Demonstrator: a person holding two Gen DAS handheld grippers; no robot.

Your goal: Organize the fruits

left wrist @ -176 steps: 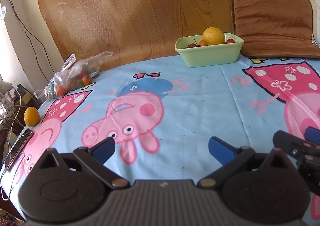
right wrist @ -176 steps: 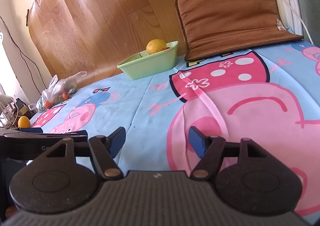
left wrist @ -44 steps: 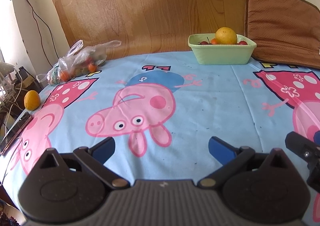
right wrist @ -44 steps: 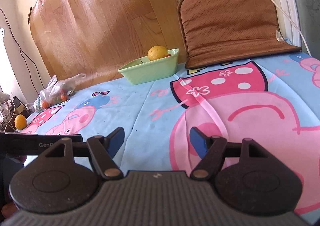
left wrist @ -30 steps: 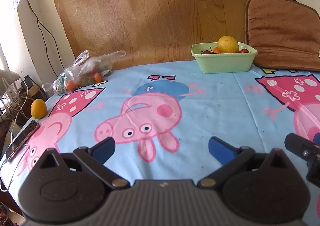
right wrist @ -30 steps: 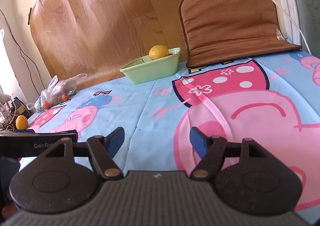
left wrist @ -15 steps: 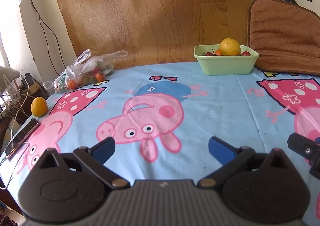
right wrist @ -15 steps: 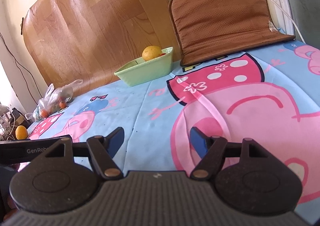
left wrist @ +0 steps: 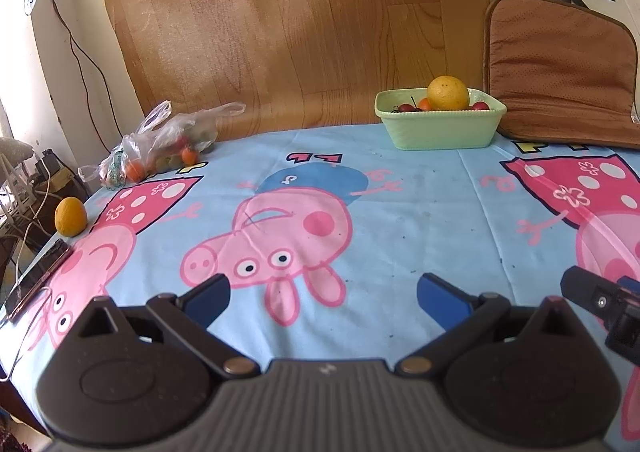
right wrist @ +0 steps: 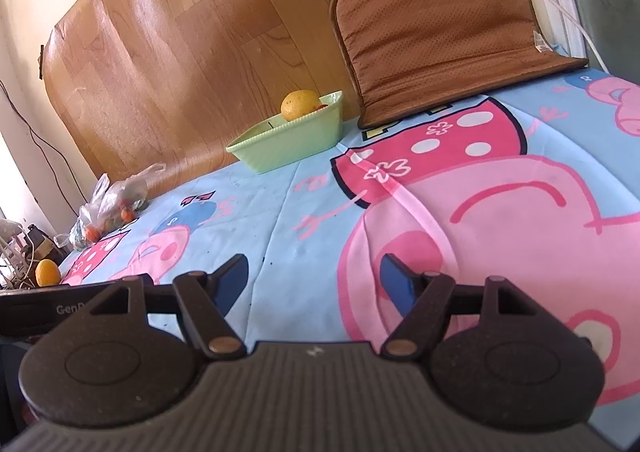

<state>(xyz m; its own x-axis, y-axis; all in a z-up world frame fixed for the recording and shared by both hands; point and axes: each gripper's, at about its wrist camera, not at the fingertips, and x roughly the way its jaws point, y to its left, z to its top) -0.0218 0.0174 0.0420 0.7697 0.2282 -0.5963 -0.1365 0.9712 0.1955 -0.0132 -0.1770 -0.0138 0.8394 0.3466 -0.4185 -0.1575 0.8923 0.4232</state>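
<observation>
Left wrist view: my left gripper [left wrist: 322, 294] hangs low over the cartoon-pig tablecloth [left wrist: 420, 212], its blue-tipped fingers [left wrist: 208, 298] spread wide with nothing between them. At far right of centre stands the green bowl [left wrist: 438, 130], holding a large orange [left wrist: 447, 93] with small red fruits [left wrist: 406, 107] beside it. A brown cushion [left wrist: 560, 68] leans against the wall just right of the bowl. At far left lies a clear plastic bag of fruit [left wrist: 160, 150], several small orange pieces visible inside. Nearer, at the left edge of the table, a loose orange [left wrist: 70, 216] sits alone, well apart from the bowl. A phone [left wrist: 38, 278] lies on the cloth edge just near of it. A wood-grain board [left wrist: 296, 24] stands behind everything. Part of my right gripper [left wrist: 604, 302] enters at the right edge.

Right wrist view: my right gripper [right wrist: 314, 280] is likewise agape and empty above the cloth [right wrist: 500, 212]. The green bowl [right wrist: 292, 142] sits far and centre, the large orange [right wrist: 301, 105] rising above its rim. The cushion [right wrist: 440, 32] stands just right of it. The plastic bag of fruit [right wrist: 114, 204] lies far left, and the loose orange [right wrist: 48, 272] shows at the left edge, just above the body of my left gripper [right wrist: 60, 308].
</observation>
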